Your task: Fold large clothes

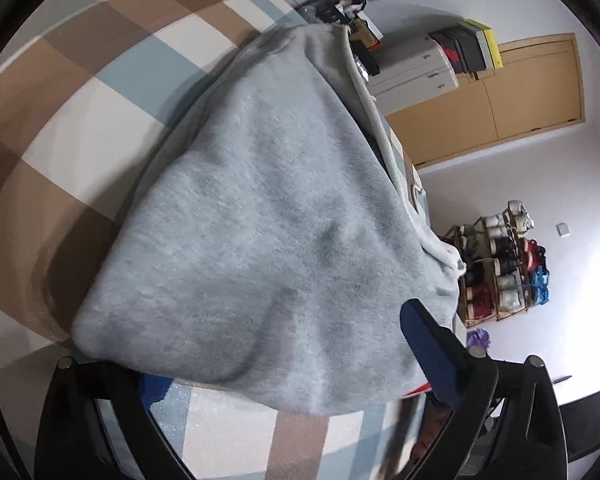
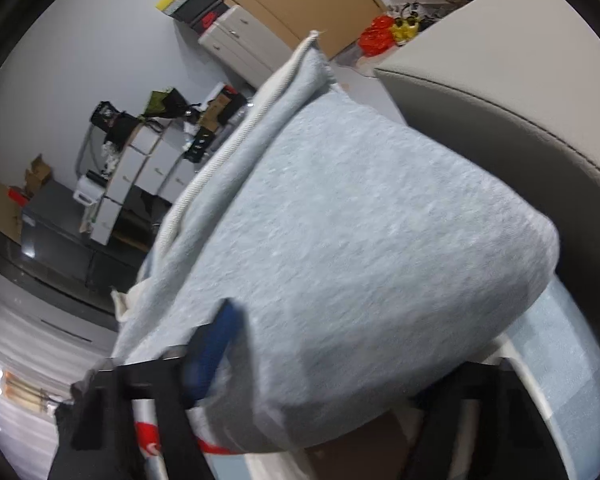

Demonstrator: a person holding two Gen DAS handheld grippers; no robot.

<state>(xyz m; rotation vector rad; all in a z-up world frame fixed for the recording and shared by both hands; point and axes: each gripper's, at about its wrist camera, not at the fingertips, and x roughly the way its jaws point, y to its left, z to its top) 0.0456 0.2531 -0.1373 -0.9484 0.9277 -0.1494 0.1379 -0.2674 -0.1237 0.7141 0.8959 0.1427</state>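
Observation:
A folded light grey sweatshirt [image 1: 268,220] is a thick bundle, raised over the checked cloth [image 1: 80,80]. My left gripper [image 1: 292,360] stands wide apart around the bundle's near edge; one blue pad [image 1: 428,344] lies on top of the fabric, the other is under it. In the right wrist view the same sweatshirt [image 2: 360,232] fills the middle, with its ribbed hem at the top. My right gripper [image 2: 340,364] spans the bundle's near end, one blue pad [image 2: 216,344] pressed on the fabric, the other finger hidden behind it.
The checked brown, white and blue cloth [image 2: 552,360] covers the surface below. A grey padded seat [image 2: 520,80] is at the right. White drawers [image 1: 412,72], a wooden door [image 1: 520,100] and a shoe rack [image 1: 500,264] stand by the walls.

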